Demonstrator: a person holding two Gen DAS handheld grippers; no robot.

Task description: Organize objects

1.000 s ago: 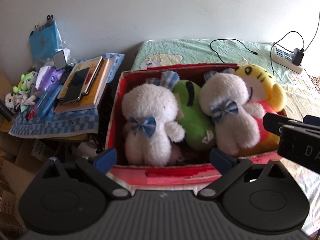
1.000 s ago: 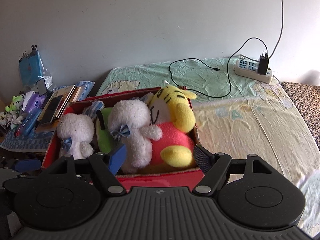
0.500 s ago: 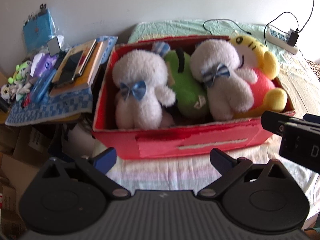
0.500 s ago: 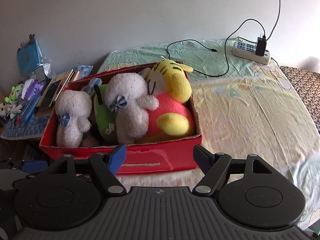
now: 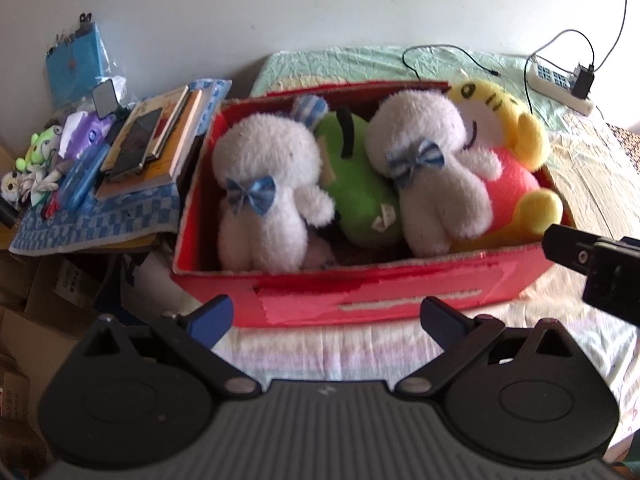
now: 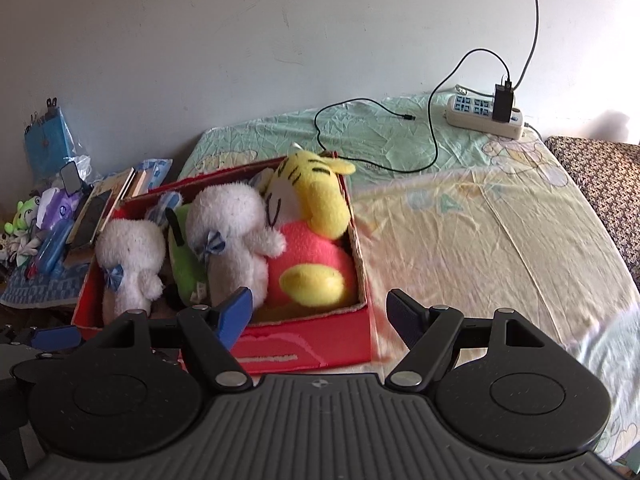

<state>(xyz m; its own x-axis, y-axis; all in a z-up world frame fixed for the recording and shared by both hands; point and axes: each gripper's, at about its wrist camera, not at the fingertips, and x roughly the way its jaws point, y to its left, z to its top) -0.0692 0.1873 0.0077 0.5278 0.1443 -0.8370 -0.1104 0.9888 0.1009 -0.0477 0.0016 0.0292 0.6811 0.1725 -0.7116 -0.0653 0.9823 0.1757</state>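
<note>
A red cardboard box [image 5: 376,296] sits on the bed and holds several plush toys: two white plush toys with blue bows [image 5: 264,196] [image 5: 428,168], a green plush [image 5: 360,200] between them, and a yellow and pink tiger plush [image 5: 512,152] at the right end. The box [image 6: 320,344] and the tiger plush [image 6: 316,208] also show in the right wrist view. My left gripper [image 5: 326,316] is open and empty, in front of the box's near wall. My right gripper [image 6: 320,312] is open and empty, just before the box's right corner.
A side table with a blue checked cloth [image 5: 96,216] holds books [image 5: 160,140], a phone and small toys left of the box. A power strip [image 6: 484,116] with a black cable [image 6: 360,136] lies at the bed's far side. Cardboard boxes [image 5: 24,320] stand below left.
Both grippers have drawn back from the box, so its front wall now shows in full. The toys and box have not moved. Both grippers stayed open.
</note>
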